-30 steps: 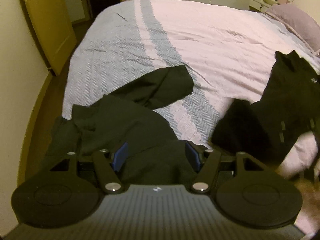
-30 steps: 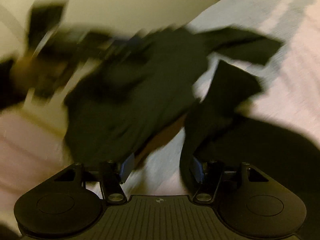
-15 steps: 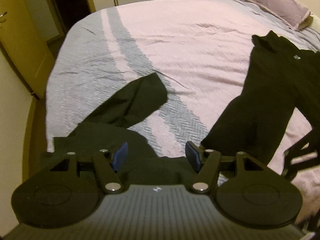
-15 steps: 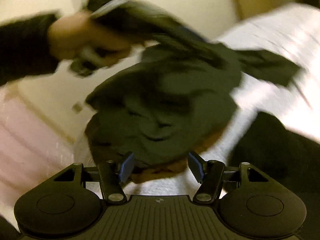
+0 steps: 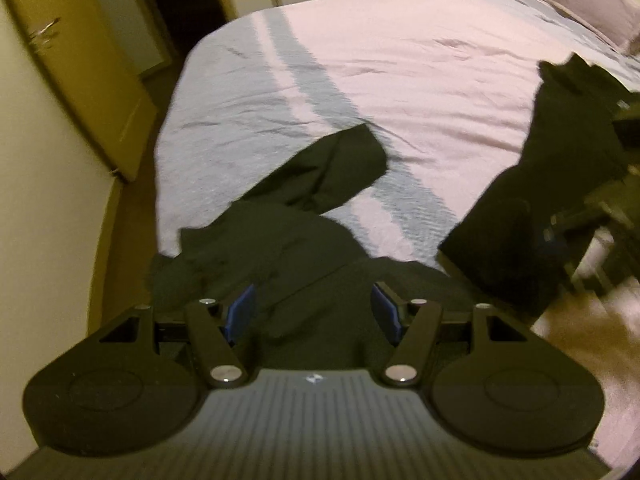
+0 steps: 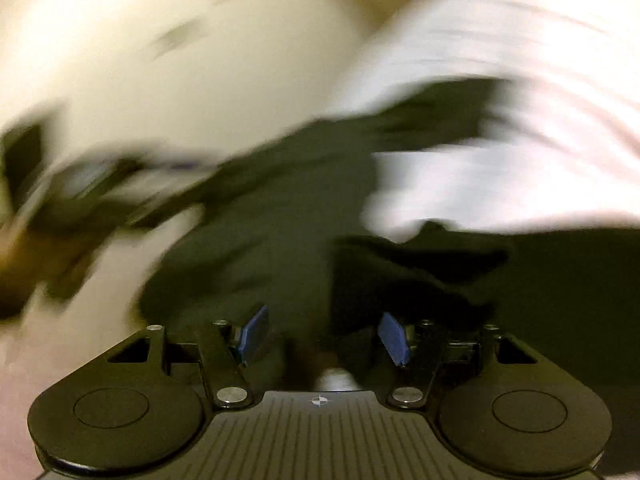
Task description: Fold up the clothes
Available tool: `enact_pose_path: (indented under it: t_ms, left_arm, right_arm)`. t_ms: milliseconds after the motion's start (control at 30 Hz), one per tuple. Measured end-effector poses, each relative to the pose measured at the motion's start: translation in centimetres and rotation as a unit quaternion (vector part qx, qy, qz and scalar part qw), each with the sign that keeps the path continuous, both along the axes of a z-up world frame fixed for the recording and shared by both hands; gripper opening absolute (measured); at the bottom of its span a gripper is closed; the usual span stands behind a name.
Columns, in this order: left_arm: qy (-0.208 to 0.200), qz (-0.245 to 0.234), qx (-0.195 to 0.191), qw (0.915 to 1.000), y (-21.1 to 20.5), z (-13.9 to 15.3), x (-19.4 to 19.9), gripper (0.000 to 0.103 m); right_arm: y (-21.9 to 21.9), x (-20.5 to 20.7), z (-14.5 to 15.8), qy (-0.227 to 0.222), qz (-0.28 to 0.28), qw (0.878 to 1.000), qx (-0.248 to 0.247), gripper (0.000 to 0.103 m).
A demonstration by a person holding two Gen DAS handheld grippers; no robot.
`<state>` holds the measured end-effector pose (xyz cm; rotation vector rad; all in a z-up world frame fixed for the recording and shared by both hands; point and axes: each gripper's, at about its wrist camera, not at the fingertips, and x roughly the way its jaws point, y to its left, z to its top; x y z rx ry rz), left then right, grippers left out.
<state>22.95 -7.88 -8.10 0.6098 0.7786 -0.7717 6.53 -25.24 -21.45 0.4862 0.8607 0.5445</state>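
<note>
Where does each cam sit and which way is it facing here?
Left wrist: on the left gripper, pitched down over the bed toward a door; dark green garment beyond its open blue-padded fingers; black garment and blurred right gripper at right.
Right wrist: on the right gripper, badly motion-blurred, facing wall and bed edge; fingers open.
Shared: the dark green garment, black garment, pink bedspread.
</note>
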Motion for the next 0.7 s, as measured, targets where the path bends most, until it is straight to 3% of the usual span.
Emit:
enact_pose_path:
  t_ms: [67,200,367,533,567,633,667,700]
  left_arm:
    - [0.003,0.015,-0.003,0.9999,0.8,0.3,0.1,0.059]
    - [0.009,0.022,-0.009,0.9997,1.1,0.3,-0.4,0.059]
    - [0.043,-0.015,-0.019,0.9988,-1.2,-0.8,-2.5,0.059]
    - [0.107,-0.055,0.031,0.9922,-4.8,-4.9,-3.7,0.057]
    - [0.118,-0.052,0.032,0.9912,-5.2,-5.4,-3.6,0.051]
    - [0.134,-0.046,0.034,0.9893,-5.8,-6.1,-3.4,0.027]
    - [0.137,-0.043,0.035,0.989,-6.0,-6.0,-3.2,0.01]
    - [0.14,-0.04,0.036,0.9887,-6.1,-5.8,-3.1,0.004]
  right_arm:
    - [2.5,-1.0,1.2,-0.034,0.068,0.997,-0.027,0.063]
    - [2.0,-2.6,0.6,0.004,0.038,0.999,-0.03,0.063]
    - [0.6,-5.3,0.3,0.047,-0.007,0.999,-0.027,0.063]
    - [-1.7,-8.6,0.8,0.073,-0.052,0.995,-0.053,0.063]
    - [-2.5,-9.4,0.9,0.079,-0.066,0.993,-0.058,0.063]
    - [-4.1,-11.1,1.1,0.092,-0.093,0.989,-0.067,0.063]
    - [-4.9,-12.0,1.2,0.098,-0.106,0.987,-0.071,0.063]
    - [-5.7,-12.8,1.3,0.104,-0.12,0.984,-0.076,0.063]
